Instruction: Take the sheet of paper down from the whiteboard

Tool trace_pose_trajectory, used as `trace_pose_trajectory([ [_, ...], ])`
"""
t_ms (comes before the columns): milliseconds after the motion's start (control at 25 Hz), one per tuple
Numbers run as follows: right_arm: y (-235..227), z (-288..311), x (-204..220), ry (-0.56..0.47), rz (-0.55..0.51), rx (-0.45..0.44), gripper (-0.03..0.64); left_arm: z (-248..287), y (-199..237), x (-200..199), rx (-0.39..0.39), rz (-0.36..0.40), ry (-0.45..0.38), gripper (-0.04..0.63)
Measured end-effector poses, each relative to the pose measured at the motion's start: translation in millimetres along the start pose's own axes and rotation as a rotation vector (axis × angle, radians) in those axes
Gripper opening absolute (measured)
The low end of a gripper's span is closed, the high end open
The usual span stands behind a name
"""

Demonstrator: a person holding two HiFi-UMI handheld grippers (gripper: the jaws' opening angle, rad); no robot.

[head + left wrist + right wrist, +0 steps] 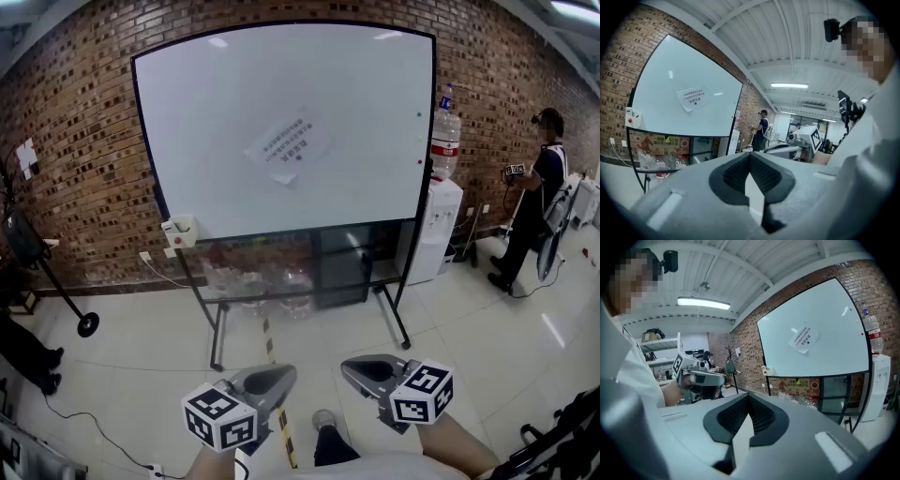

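— What carries the sheet of paper?
— The whiteboard; the sheet lies tilted near its middle, with a white box at its lower left corner.
— And the board?
— Its dark frame stands on the pale tiled floor, a water dispenser beside it.

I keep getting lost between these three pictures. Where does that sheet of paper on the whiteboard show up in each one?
Head view: the sheet of paper hangs tilted near the middle of the whiteboard, in the picture's upper centre.
Left gripper view: upper left, mid-whiteboard.
Right gripper view: upper right, mid-whiteboard.
Shared landmark: the small white box at the whiteboard's lower left corner.
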State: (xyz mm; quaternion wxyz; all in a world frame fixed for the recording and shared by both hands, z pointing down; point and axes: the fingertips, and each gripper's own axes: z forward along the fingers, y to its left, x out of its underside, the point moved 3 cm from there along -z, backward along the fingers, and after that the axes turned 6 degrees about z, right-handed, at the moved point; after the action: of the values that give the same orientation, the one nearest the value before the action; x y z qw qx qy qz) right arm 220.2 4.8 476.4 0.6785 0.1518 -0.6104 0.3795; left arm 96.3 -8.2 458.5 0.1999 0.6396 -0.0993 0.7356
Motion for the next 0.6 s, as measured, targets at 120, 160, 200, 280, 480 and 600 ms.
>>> trace_pose_trajectory([
  [120,-36.8,14.9,-12.4,0.001,0.017,0.000,-0.002,26.9,27.5,-6.6,0.003,0.000,0.016,0.000],
  [160,-51.6,22.1,-16.8,0.002,0.024,0.001,-0.002,37.0,39.2,-8.6,0.002,-0.002,0.021,0.000],
  [200,-68.2,30.9,-21.5,0.006,0.031,0.002,-0.002,47.9,52.9,-10.8,-0.001,-0.005,0.025,0.000],
  [280,-105.3,52.6,-33.0,0.018,0.039,-0.001,-0.002,72.5,86.1,-18.0,-0.014,-0.008,0.028,0.000],
  [480,-100.5,84.0,-48.2,0.024,0.044,0.012,-0.002,53.0,121.3,-26.8,-0.043,-0.032,0.034,0.000],
  [600,13.3,72.8,-19.1,-0.015,0.064,0.082,-0.002,-48.8,76.3,-8.7,0.029,-0.023,0.063,0.000],
])
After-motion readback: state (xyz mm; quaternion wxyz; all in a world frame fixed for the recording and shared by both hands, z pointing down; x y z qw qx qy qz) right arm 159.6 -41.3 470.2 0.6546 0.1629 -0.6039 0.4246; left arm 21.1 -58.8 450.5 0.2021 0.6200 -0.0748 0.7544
